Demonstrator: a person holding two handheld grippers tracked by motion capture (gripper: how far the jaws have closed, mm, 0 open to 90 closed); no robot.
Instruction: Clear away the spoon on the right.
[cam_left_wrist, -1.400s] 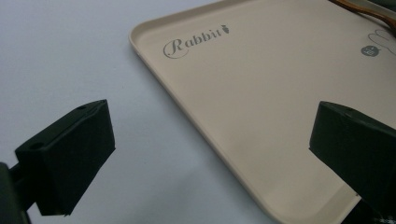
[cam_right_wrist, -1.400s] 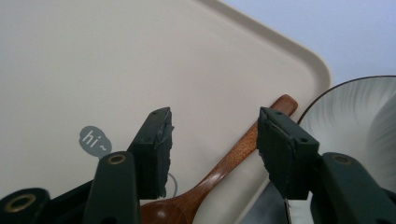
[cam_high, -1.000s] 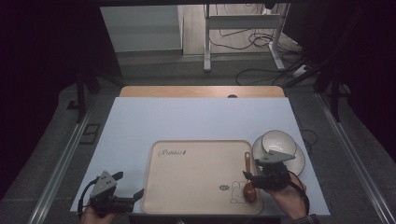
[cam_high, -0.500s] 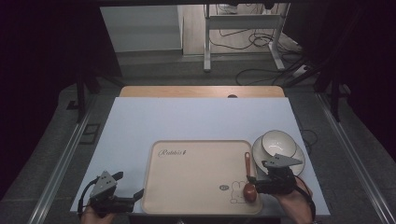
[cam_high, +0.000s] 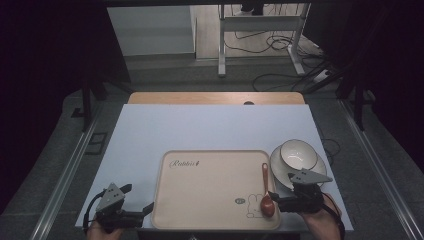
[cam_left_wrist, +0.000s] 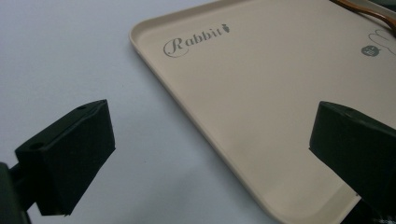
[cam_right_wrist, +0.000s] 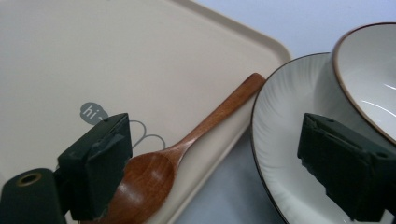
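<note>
A brown wooden spoon (cam_high: 265, 192) lies along the right side of the beige tray (cam_high: 210, 185), bowl end toward me. My right gripper (cam_high: 281, 202) sits just right of the spoon's bowl and has just been opening; its jaws stand wide apart. In the right gripper view the spoon (cam_right_wrist: 187, 144) rests on the tray (cam_right_wrist: 116, 60) beside the left jaw, with neither pad pressing on it, so my right gripper (cam_right_wrist: 222, 158) is open. My left gripper (cam_high: 137, 200) rests open at the tray's near left corner. In its own view my left gripper (cam_left_wrist: 212, 149) straddles the tray's edge (cam_left_wrist: 187, 107).
A white bowl (cam_high: 298, 155) stands on a white plate (cam_high: 280, 175) right of the tray, close behind my right gripper; both show large in the right gripper view, bowl (cam_right_wrist: 369, 65) and plate (cam_right_wrist: 289, 140). The white table top (cam_high: 210, 125) stretches beyond the tray.
My right gripper has let go of the spoon, spread its jaws and drawn back toward me and to the right. The spoon now lies flat on the tray. The left gripper has kept still.
</note>
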